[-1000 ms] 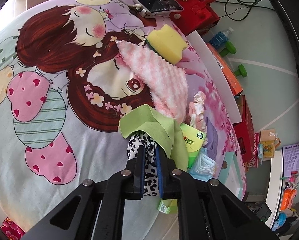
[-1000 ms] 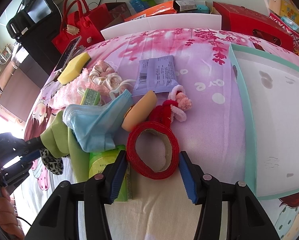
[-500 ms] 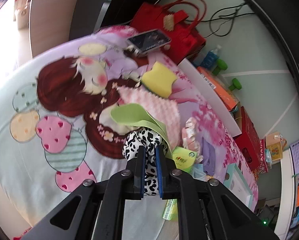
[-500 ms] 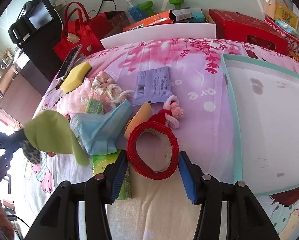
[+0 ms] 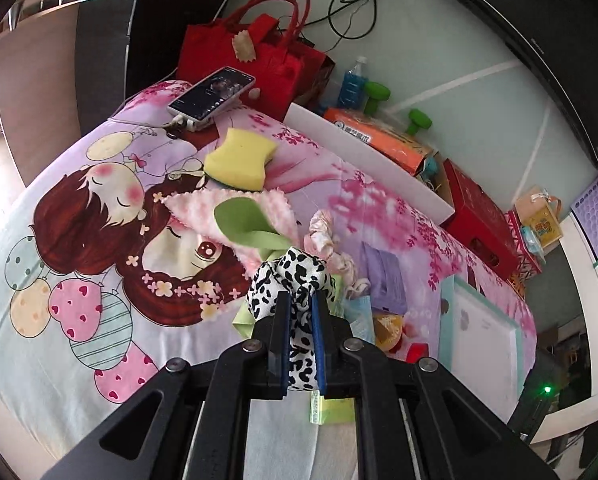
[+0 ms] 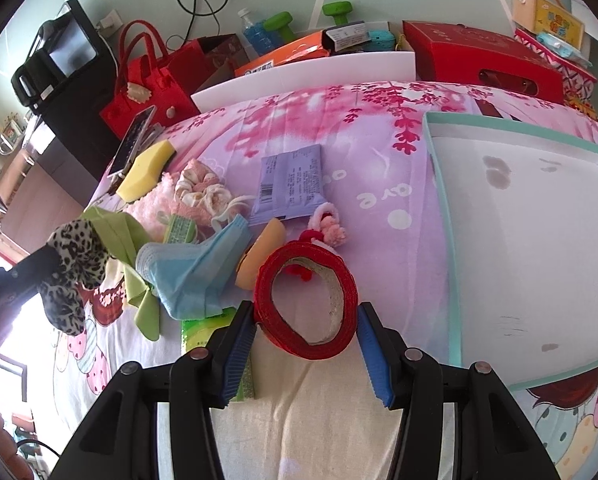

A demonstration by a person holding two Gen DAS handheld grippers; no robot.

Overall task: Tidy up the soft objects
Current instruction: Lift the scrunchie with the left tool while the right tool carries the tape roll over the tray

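- The left tool [image 5: 299,312] is clamped on a leopard-print cloth [image 5: 289,276], held above the sheet [image 5: 59,360]; a green cloth [image 5: 243,226] hangs with it.
- The right tool [image 6: 305,344] is clamped on a red tape ring [image 6: 305,280] at the desk's near edge.
- Beyond lies a crowded pile: blue mask [image 6: 195,276], pink towel [image 5: 203,208], yellow sponge [image 5: 241,158].
- To the right, the teal-rimmed tray [image 6: 435,152] has open room; the far edge meets a white board [image 6: 299,74].

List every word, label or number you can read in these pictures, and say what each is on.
"ove", upside down, printed on the bedsheet.
Too blurred to read: the label characters on the orange box.
Too small to read: the barcode and print on the purple packet.
Too small to read: the print on the green pack.
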